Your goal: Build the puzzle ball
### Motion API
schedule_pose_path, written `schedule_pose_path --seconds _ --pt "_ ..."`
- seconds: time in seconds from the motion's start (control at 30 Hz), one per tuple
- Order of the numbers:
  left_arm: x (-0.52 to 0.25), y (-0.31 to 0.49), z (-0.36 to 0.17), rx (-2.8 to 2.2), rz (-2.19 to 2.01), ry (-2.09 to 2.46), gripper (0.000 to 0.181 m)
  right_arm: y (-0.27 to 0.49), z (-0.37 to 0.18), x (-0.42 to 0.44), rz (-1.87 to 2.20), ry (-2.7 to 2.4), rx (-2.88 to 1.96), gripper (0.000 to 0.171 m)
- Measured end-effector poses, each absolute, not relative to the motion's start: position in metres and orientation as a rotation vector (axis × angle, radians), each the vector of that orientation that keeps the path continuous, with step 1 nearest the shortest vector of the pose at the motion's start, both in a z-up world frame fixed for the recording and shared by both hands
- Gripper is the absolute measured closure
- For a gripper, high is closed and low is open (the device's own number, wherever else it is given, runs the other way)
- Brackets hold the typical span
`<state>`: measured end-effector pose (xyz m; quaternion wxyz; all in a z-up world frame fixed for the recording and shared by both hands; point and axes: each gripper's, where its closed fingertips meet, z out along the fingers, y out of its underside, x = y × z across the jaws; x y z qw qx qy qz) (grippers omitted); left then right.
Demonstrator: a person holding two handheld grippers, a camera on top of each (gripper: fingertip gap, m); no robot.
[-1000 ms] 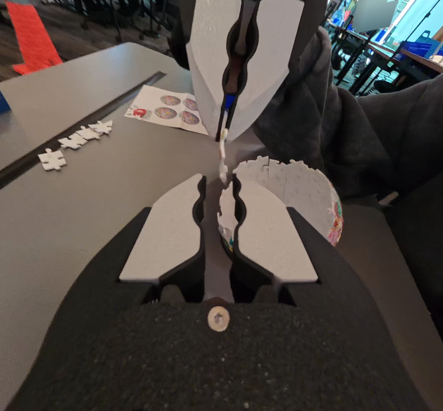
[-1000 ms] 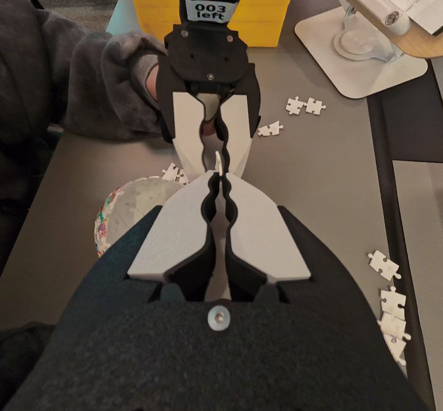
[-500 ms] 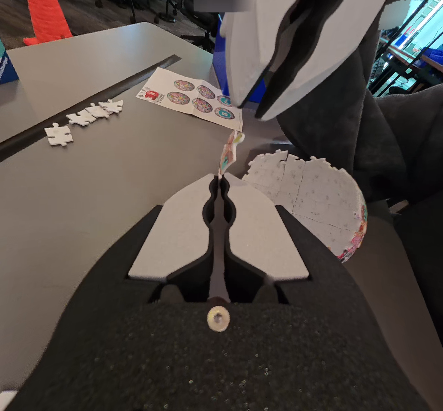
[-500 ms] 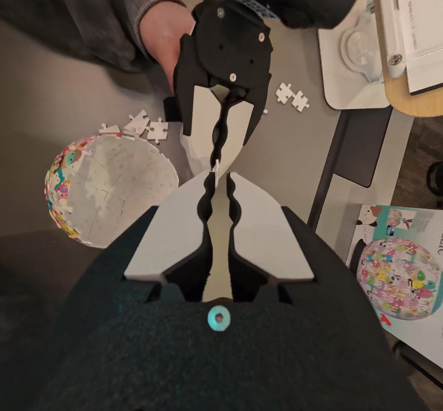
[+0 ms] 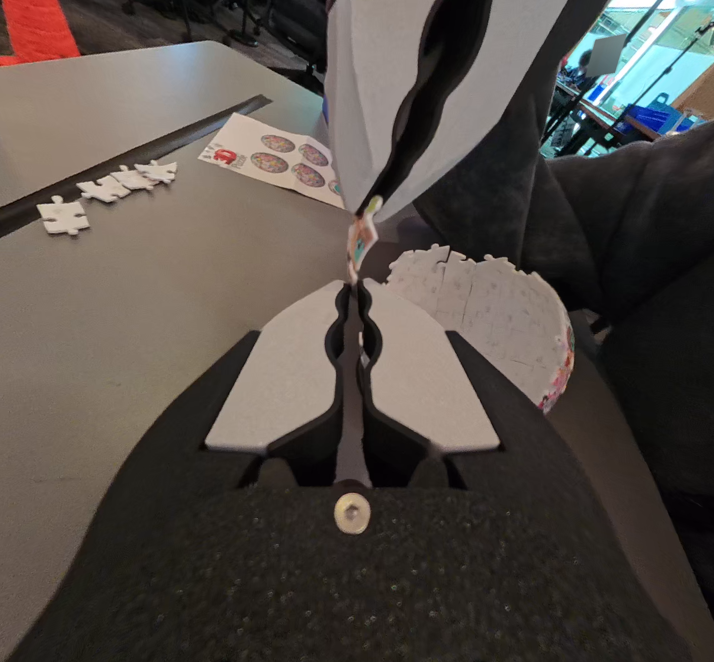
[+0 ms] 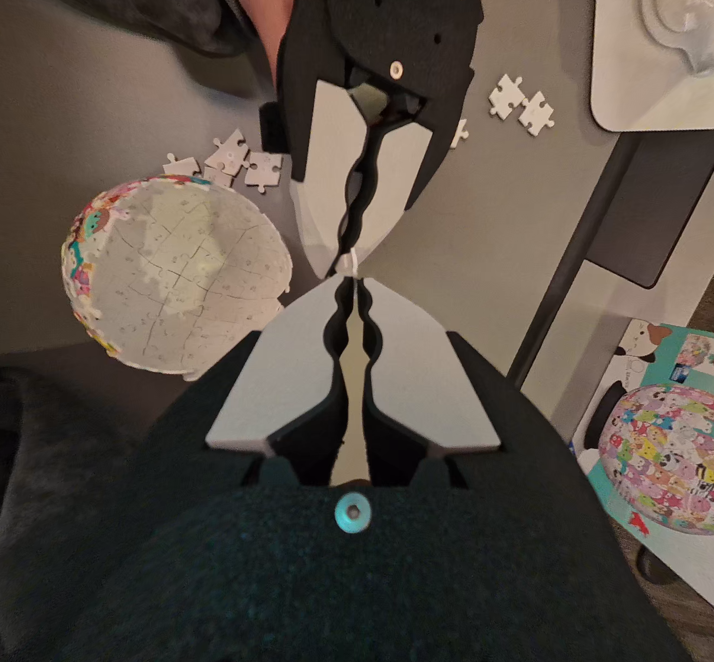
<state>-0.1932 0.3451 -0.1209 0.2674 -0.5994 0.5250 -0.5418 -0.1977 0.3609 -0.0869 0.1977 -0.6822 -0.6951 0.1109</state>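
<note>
Since half a second ago, both tools have drawn together tip to tip. Left hand-held gripper (image 5: 353,288) is closed on the lower edge of a small printed puzzle piece (image 5: 361,243); right hand-held gripper (image 6: 353,284), also closed, pinches its other end. Just right of the left tips, the half-built puzzle ball (image 5: 498,311) rests open side up on the grey counter (image 5: 135,315). Loose white pieces (image 5: 112,189) lie farther left.
</note>
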Motion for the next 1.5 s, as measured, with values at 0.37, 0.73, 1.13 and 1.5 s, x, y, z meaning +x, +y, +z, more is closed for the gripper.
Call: schedule_pose_path --seconds 0.37,0.73,1.13,1.5 --pt "-0.198 0.355 -0.191 -1.835 -1.253 1.605 0.181 0.323 -0.135 -0.188 0.215 -2.106 -2.154 0.170" --pt "-0.184 0.341 -0.206 -1.876 -1.251 1.719 0.181 0.316 -0.155 -0.184 0.030 -2.175 -2.260 0.170" --pt "-0.165 0.324 -0.215 -1.884 -1.296 1.877 0.181 0.319 -0.166 -0.180 -0.005 -2.154 -2.311 0.169" --pt "-0.165 0.318 -0.212 -1.899 -1.418 1.906 0.181 0.320 -0.166 -0.180 -0.081 -2.127 -2.290 0.169"
